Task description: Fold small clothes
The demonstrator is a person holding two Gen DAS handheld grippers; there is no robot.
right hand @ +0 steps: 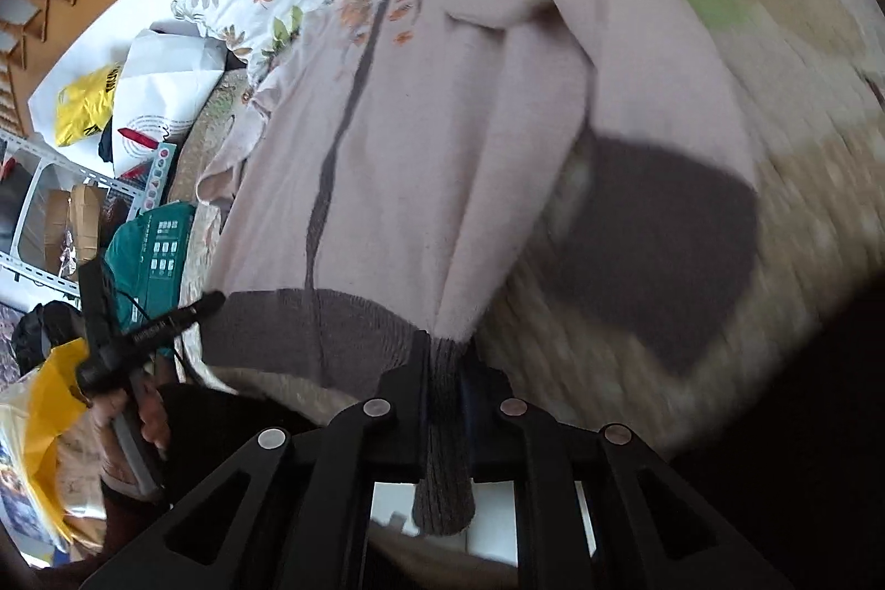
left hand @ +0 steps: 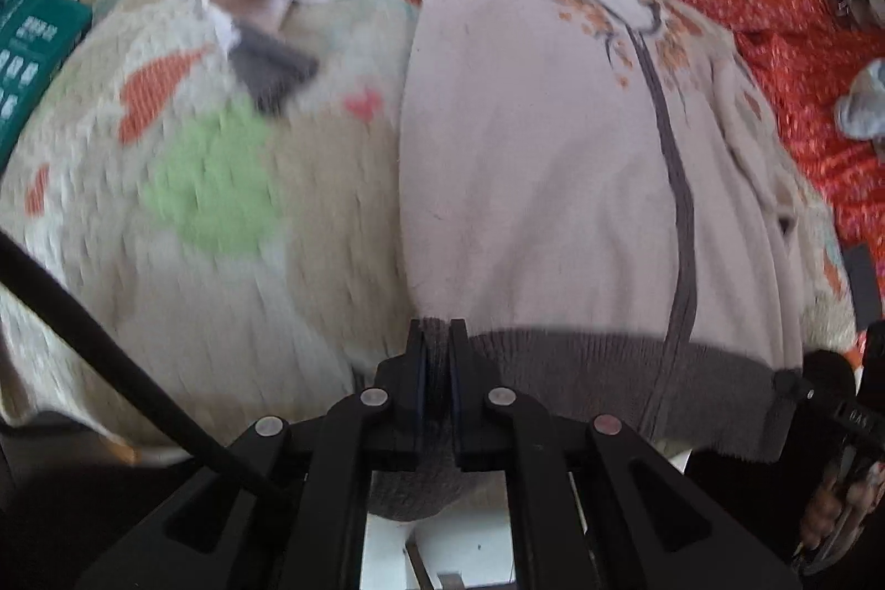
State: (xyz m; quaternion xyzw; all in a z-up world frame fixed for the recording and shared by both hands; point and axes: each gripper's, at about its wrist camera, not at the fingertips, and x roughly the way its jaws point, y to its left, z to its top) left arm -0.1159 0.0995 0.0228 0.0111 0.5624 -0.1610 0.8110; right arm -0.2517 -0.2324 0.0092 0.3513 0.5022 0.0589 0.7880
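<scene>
Your left gripper [left hand: 437,330]: matte black plastic, two flat upright fingers [left hand: 414,369] w/ thin blue pad strips on inner faces. Behind them, black linkage arms w/ triangular cutouts, four round silver/pinkish rivets [left hand: 373,396] across the top. Thin black cable [left hand: 110,341] runs diagonally at lower left.

Your right gripper [right hand: 445,358]: same build, black fingers [right hand: 406,385], blue pad edge, four round rivets [right hand: 376,406], cutout arms, white base plate showing between them.

In right wrist view your other hand [right hand: 141,416] grips a black handle w/ small white lettering, unreadable; thin black wire beside it. Dark sleeve [right hand: 182,424] at the wrist; blurry.
</scene>
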